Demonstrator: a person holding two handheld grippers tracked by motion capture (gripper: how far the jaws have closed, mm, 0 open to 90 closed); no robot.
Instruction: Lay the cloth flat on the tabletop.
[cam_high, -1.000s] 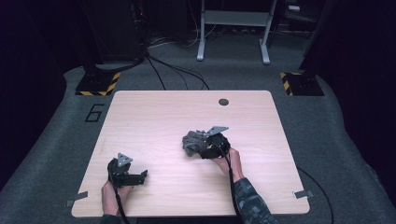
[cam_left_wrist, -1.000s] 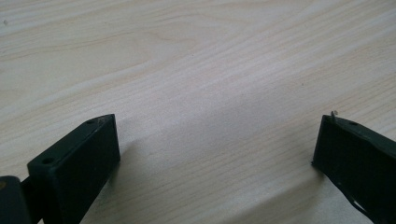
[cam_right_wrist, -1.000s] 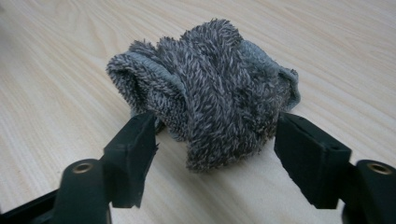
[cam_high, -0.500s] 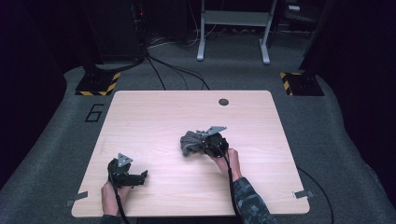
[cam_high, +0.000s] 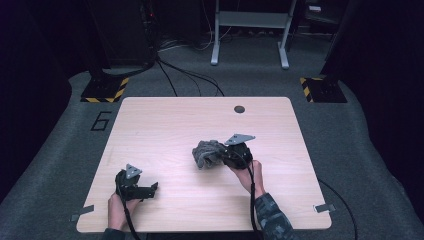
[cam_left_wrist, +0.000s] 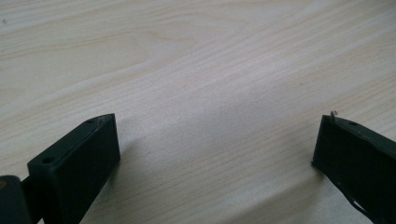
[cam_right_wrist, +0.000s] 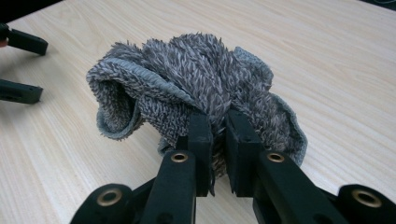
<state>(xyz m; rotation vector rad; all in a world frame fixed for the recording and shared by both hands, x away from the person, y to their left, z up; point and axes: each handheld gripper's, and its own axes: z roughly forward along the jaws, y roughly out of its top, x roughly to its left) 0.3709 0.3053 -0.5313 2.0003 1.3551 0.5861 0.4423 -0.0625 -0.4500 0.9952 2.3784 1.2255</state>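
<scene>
Progress: grab looks done. R gripper (cam_right_wrist: 217, 135) jaws have just been closing and are now nearly together, pinching a fold of the grey fluffy cloth (cam_right_wrist: 196, 88) between them. Cloth is bunched into a lump, not spread; its low edge looks to be on or just above the tabletop (cam_high: 165, 125), can't tell which. Judgement: pick phase finished, lift barely started; carrying, placing or spreading the cloth is all left. No target spot visible, so end goal unclear.

Cloth vs gripper: in the high view the cloth (cam_high: 209, 153) sits approx mid-tabletop, slightly toward 4 o'clock of centre, touching the R gripper (cam_high: 223, 158) on its 9 o'clock side. Grey plate on top of the gripper at 12 o'clock of the hand. In the right gripper view the cloth bulges out at 12 o'clock past the jaw tips, with a rolled edge hanging toward 9 o'clock. Grip is on a small tuft only, bulk hangs free; could slip if moved fast.

L gripper (cam_high: 154, 186) rests near the tabletop's 7 o'clock corner, well apart from the cloth, pointing toward 3 o'clock. Left gripper view: L gripper (cam_left_wrist: 215, 149) jaws wide, bare wood between, holding nothing. It also appears far off at 9–10 o'clock in the right gripper view.

Other: dark round hole (cam_high: 239, 109) in the tabletop at 12–1 o'clock, near the far edge, not involved.
</scene>
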